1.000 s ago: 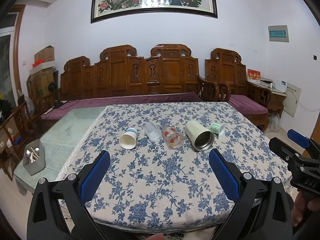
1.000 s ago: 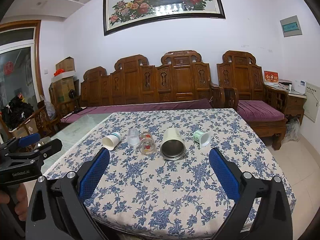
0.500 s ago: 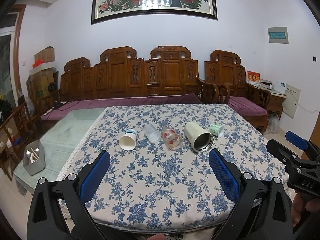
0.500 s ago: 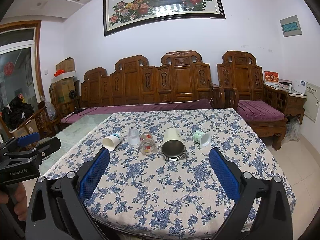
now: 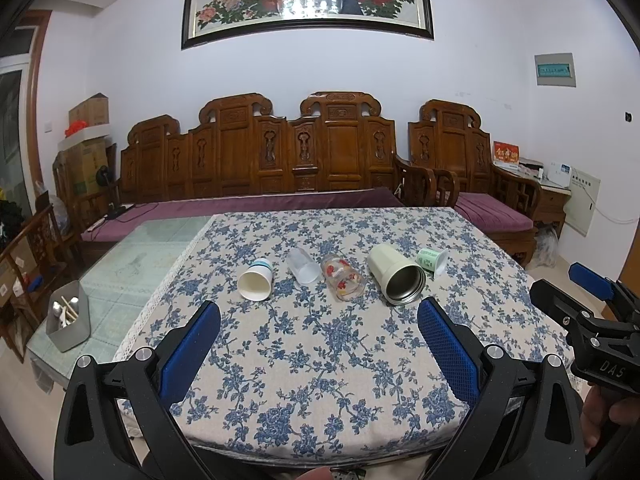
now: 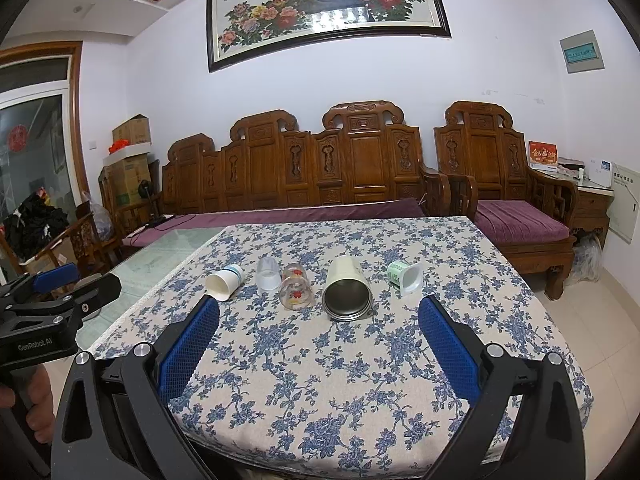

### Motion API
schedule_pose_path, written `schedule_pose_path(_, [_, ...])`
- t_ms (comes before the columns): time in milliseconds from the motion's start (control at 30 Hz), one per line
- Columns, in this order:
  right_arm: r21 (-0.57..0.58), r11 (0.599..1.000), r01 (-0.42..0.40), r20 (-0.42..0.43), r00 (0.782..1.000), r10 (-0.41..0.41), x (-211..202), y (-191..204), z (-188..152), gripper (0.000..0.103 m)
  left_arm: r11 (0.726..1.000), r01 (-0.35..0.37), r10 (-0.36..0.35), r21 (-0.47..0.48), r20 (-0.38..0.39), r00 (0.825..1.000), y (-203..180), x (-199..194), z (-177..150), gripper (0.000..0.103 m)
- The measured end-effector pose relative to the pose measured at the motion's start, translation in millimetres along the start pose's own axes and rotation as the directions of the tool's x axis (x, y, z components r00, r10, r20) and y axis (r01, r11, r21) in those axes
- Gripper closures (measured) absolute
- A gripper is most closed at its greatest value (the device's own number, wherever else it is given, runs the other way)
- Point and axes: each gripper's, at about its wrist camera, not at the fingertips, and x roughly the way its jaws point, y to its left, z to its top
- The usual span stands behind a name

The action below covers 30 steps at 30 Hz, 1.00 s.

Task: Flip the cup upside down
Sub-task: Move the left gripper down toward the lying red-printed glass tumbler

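You hold both grippers, left (image 5: 318,344) and right (image 6: 318,344), spread wide and empty above the near edge of a floral tablecloth (image 5: 320,360), where five cups (image 5: 396,280) (all on their sides) lie in a row mid-table.

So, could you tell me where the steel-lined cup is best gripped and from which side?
Probably across the cream body, mid-length. The steel-lined cup lies on its side on the tablecloth, mouth toward the cameras, glass close on its left. The open right hand-held gripper could come from above, fingers on the curved sides, leaving room to rotate it mouth-down.
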Motion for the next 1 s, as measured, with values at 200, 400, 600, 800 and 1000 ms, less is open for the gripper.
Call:
schedule_pose_path(200, [0.002,1.000,-0.005,-0.013,1.000,0.005,0,4,-3,0.003,1.000,0.004,-0.004,-0.004,-0.028,1.000,3,8,-3,0.008])
schedule_pose_path(400, [0.012,0.999,-0.038,-0.081,0.996,0.039,31,-2,-12,0.003,1.000,0.021,-0.021,-0.002,-0.112,0.993,16,43,-7,0.008])
schedule_pose_path(600, [-0.014,0.999,-0.048,-0.171,0.984,0.045,82,-3,-15,0.003,1.000,0.014,-0.010,0.025,-0.181,0.983,26,92,-4,0.008])
schedule_pose_path(800, [-0.039,0.998,-0.045,-0.226,0.974,0.035,134,-5,-13,0.003,0.998,0.015,-0.002,0.060,-0.226,0.974,30,139,5,0.008])
schedule_pose_path(1000, [-0.054,0.997,-0.058,-0.284,0.958,0.040,179,-3,-14,0.003,0.997,0.029,-0.009,0.073,-0.262,0.965,37,184,16,0.008])
